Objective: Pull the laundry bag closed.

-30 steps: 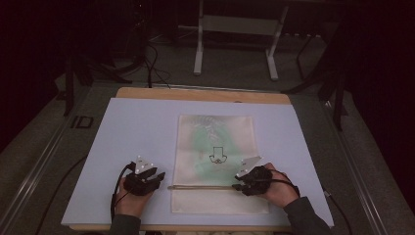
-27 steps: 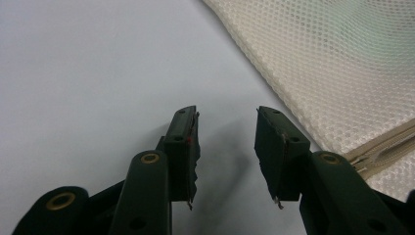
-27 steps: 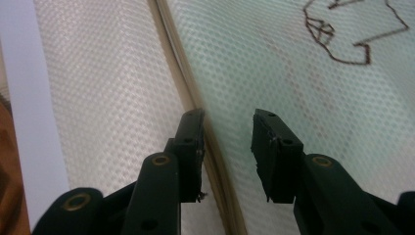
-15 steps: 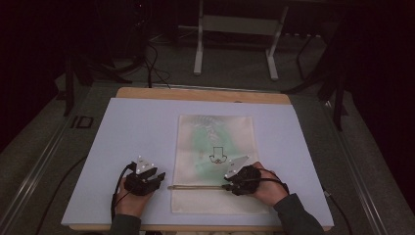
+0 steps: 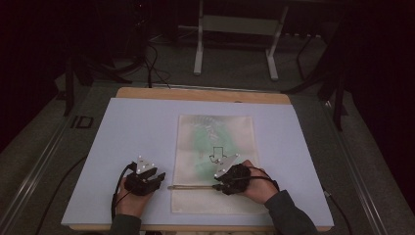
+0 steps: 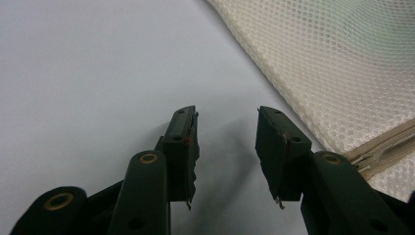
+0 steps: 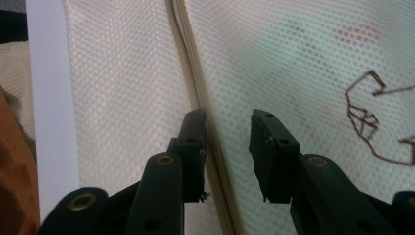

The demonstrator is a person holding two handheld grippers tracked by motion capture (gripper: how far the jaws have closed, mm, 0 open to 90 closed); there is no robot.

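Observation:
A cream mesh bag (image 5: 215, 142) lies flat on the white board (image 5: 132, 132), with something pale green showing through it. Its zipper (image 5: 191, 187) runs crosswise near the front end. My right gripper (image 5: 218, 186) hovers over the zipper's right part, pointing left. In the right gripper view the zipper (image 7: 188, 58) runs up between the jaws of the right gripper (image 7: 227, 142), close to the left one. Those jaws have just been opening and the pads press on nothing. My left gripper (image 5: 159, 178) rests open on the board left of the bag (image 6: 342, 63), nothing between its jaws (image 6: 226, 142).
The board lies on a wooden table (image 5: 205, 94) whose far edge shows behind it. A dark outline mark (image 5: 216, 155) is printed on the bag. Beyond the table stand a metal frame (image 5: 235, 29) and floor cables (image 5: 147, 58). Bare board lies left and right of the bag.
My right gripper has slid to the left along the zipper line, closer to the left gripper. The left gripper and the bag have stayed where they were.

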